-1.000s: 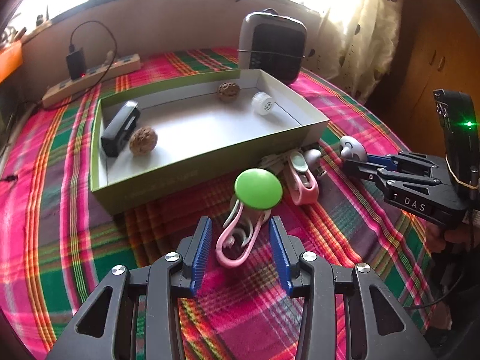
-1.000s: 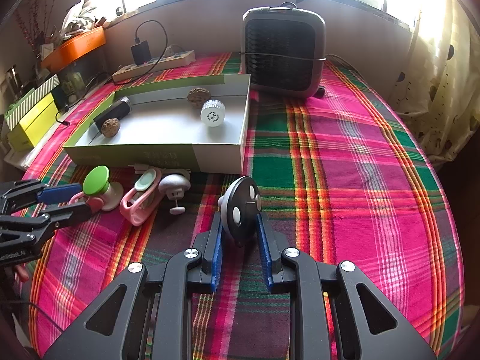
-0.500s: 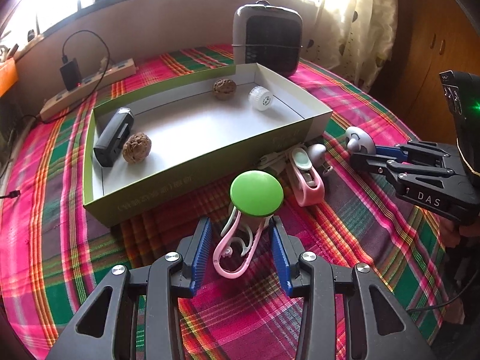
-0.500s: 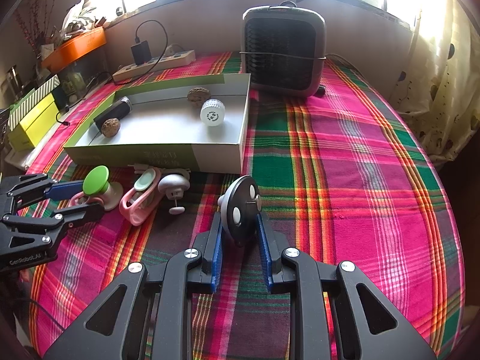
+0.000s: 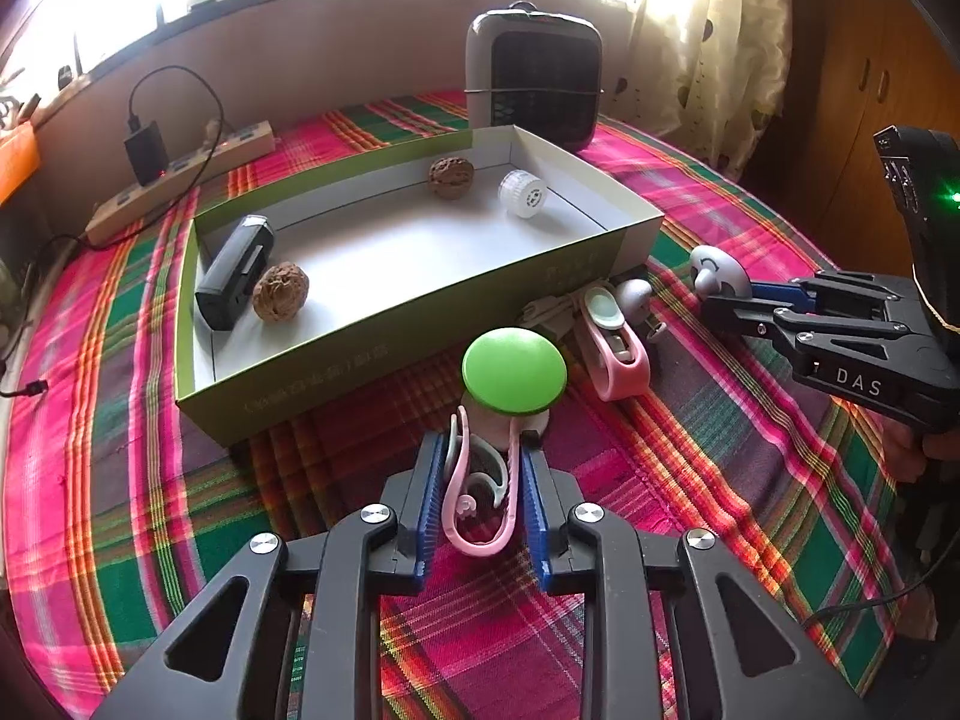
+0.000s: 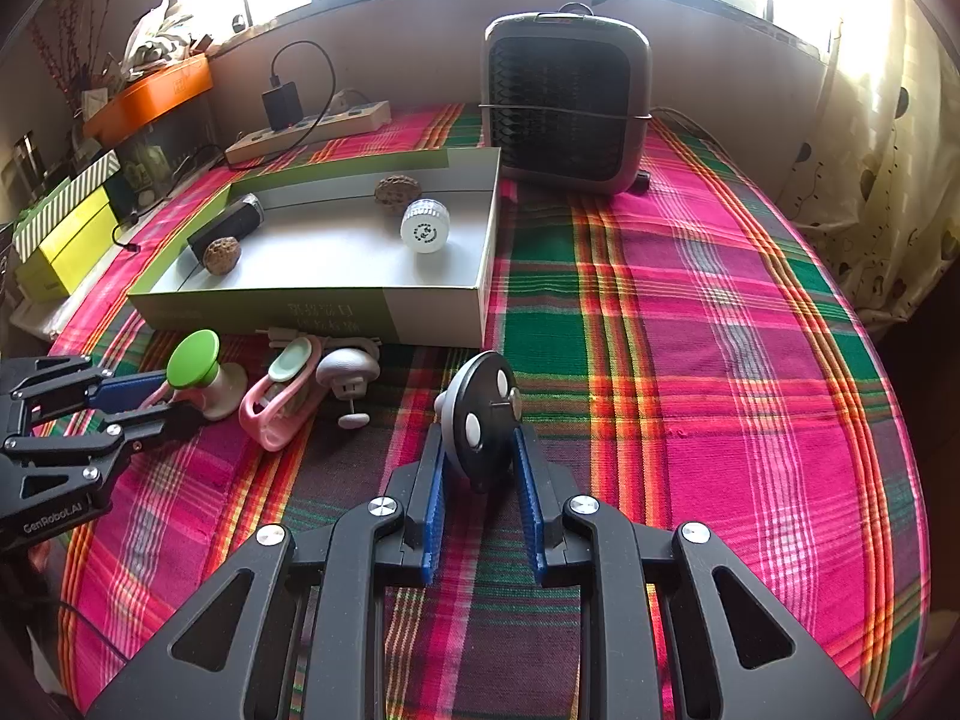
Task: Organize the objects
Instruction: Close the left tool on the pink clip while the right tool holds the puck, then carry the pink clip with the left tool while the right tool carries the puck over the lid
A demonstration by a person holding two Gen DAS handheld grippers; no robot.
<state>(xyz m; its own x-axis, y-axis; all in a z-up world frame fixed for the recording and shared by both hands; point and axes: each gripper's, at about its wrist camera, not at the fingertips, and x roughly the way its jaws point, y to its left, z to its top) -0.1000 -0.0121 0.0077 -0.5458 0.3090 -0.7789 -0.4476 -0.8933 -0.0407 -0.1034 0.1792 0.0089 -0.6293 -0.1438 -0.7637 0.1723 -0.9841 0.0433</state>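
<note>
two grippers are seen: the left gripper (image 5: 477,480), jaws closing, is pressed onto a pink looped plastic clip (image 5: 480,498) on the plaid tablecloth (image 5: 690,480); the right gripper (image 6: 480,468) is clamped on a dark round disc (image 6: 480,414).

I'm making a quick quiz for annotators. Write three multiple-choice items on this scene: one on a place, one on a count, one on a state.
1. Where is the white ribbed cap?
A. Inside the green box
B. On the tablecloth
C. On the heater

2. How many walnuts lie in the green box?
A. One
B. Two
C. Four

3. What is the right gripper doing?
A. Standing empty
B. Gripping a black disc
C. Gripping a walnut

Key:
1 A: the cap lies on the box floor near the far walnut.
2 B: that walnut, plus the near walnut by the black device.
3 B: the black disc sits pinched between the blue pads.
</note>
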